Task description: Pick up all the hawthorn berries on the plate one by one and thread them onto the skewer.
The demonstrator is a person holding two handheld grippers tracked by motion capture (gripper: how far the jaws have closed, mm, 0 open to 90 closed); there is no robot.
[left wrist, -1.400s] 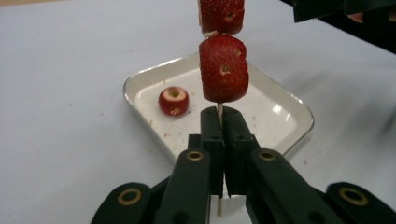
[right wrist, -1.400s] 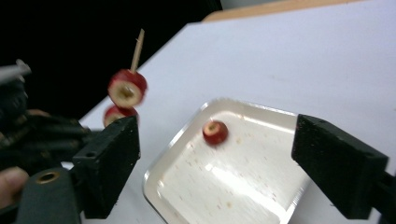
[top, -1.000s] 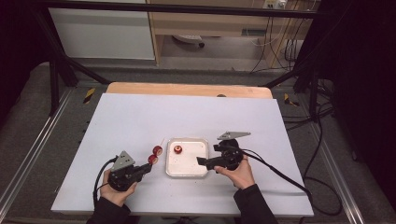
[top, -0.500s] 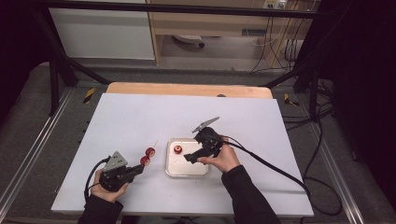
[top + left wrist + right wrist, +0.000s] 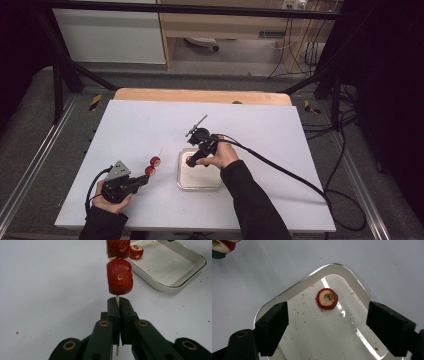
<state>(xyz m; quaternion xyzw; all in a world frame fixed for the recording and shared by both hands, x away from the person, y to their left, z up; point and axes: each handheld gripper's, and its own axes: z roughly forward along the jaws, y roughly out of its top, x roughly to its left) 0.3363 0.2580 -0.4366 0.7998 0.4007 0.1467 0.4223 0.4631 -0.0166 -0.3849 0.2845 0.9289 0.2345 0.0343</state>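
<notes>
The left gripper point(image 5: 119, 305) sat at the near left of the white table point(image 5: 130, 125), its black jaws clenched on a thin wooden skewer point(image 5: 117, 299) threaded through two red fruit pieces point(image 5: 119, 276). In the high view this gripper point(image 5: 141, 181) lay lower and further left than a second earlier, the skewer point(image 5: 156, 159) slanting away toward the far right, apart from the tray.

The right gripper point(image 5: 190, 161) had crossed from the right side of the shallow white rectangular tray point(image 5: 212, 183) to hang over its far left corner, the hand point(image 5: 220, 157) above the tray's far edge. Its jaws had just been closing yet stood wide apart, released, nothing gripped. Between and beyond them in the right gripper view lay a single red ring-shaped fruit slice point(image 5: 327, 299) with a pale hollow centre, resting on the tray floor point(image 5: 317, 337) near its far corner among scattered crumbs.
</notes>
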